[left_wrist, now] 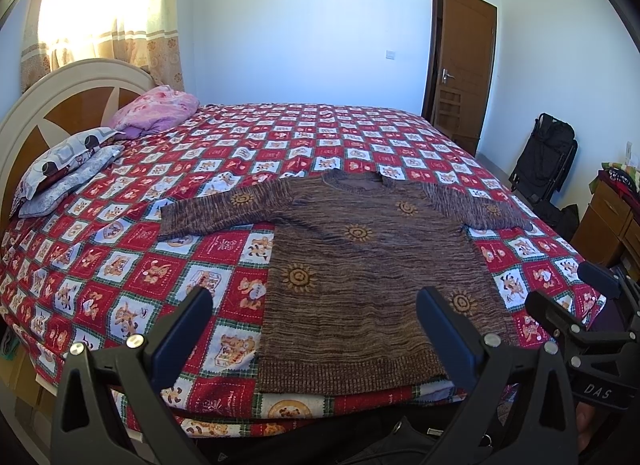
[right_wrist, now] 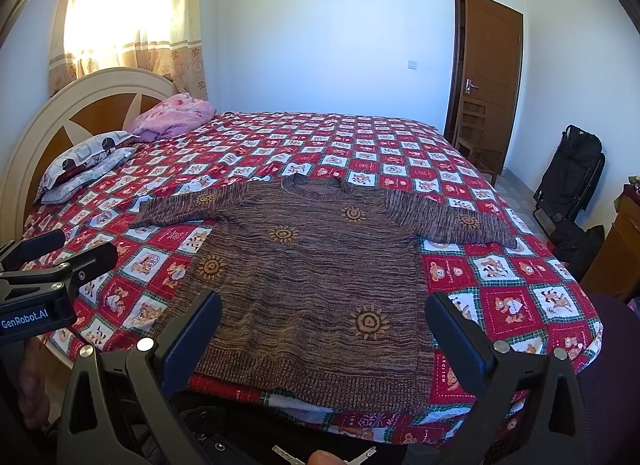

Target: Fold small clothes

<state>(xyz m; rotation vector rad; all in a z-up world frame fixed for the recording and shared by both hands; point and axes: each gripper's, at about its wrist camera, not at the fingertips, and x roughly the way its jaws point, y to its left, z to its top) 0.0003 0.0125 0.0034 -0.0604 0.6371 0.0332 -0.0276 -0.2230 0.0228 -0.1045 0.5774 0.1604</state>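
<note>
A brown knitted sweater point(left_wrist: 360, 265) point(right_wrist: 312, 277) with orange sun motifs lies flat and face up on the bed, both sleeves spread out sideways, hem at the near edge. My left gripper point(left_wrist: 316, 305) hovers open above the hem's left part, holding nothing. My right gripper point(right_wrist: 324, 313) hangs open over the hem's middle, also empty. In the left wrist view the right gripper point(left_wrist: 568, 289) shows at the right edge. The left gripper point(right_wrist: 60, 249) appears at the left edge of the right wrist view.
The bed carries a red patchwork bedspread point(left_wrist: 160, 265) point(right_wrist: 500, 285). Pillows point(left_wrist: 68, 169) and a pink bundle point(left_wrist: 156, 109) lie by the headboard point(left_wrist: 60, 105). A black folded stroller point(left_wrist: 548, 157) and a wooden cabinet point(left_wrist: 612, 217) stand right of the bed, a brown door point(left_wrist: 460, 61) behind.
</note>
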